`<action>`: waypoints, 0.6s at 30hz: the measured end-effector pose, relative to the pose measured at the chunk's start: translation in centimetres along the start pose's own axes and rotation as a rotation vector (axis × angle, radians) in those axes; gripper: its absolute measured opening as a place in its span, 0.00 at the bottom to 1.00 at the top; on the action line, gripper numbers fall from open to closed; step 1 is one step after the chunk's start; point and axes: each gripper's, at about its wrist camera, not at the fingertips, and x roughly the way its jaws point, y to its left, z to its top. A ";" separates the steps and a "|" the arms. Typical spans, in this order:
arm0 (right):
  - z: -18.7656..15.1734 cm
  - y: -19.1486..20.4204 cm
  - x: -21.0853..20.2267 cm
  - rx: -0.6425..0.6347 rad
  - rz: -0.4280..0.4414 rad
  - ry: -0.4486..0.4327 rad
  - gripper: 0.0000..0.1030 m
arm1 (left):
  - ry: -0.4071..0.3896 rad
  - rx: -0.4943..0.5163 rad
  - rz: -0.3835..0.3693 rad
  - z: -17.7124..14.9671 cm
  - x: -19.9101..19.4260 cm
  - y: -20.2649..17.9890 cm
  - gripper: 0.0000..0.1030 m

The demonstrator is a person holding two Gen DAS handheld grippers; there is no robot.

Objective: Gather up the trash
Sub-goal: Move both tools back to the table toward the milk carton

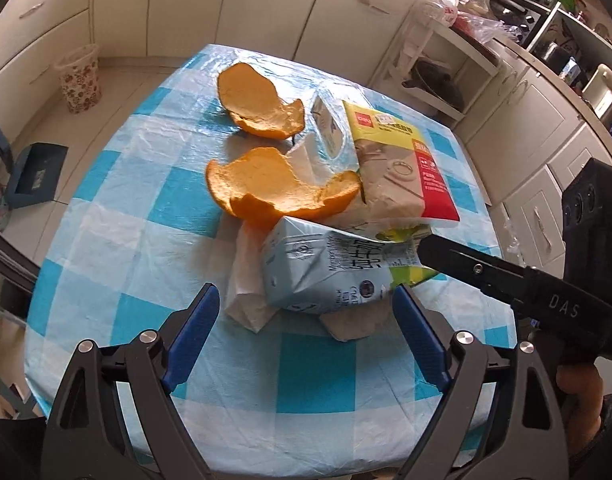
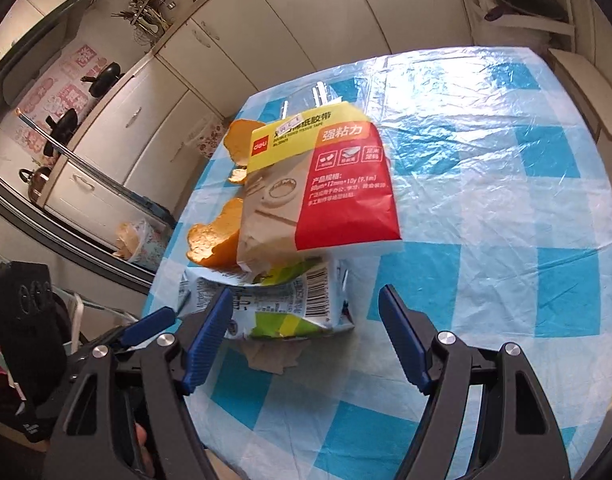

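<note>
A pile of trash lies on the blue-and-white checked table (image 1: 118, 216). It holds two orange peels (image 1: 262, 100) (image 1: 274, 184), a crushed light-blue milk carton (image 1: 330, 268), a yellow-and-red tape package (image 1: 402, 168), white tissue (image 1: 246, 292) and a clear plastic wrapper (image 1: 326, 124). My left gripper (image 1: 306, 300) is open, its blue pads either side of the carton's near end. My right gripper (image 2: 306, 300) is open too, right at the carton (image 2: 290, 296), with the tape package (image 2: 326, 184) and a peel (image 2: 214, 240) behind. The right gripper's black finger (image 1: 466, 264) shows beside the carton.
A floral waste bin (image 1: 80, 80) stands on the floor beyond the table's far left. A blue dustpan (image 1: 36, 172) lies on the floor at left. White cabinets (image 1: 266, 0) ring the room, with a cluttered counter (image 1: 506, 12) at right.
</note>
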 end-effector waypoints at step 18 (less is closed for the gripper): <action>0.4 -0.8 1.6 0.092 0.157 0.046 0.72 | -0.047 0.067 -0.038 0.4 1.3 -1.6 0.82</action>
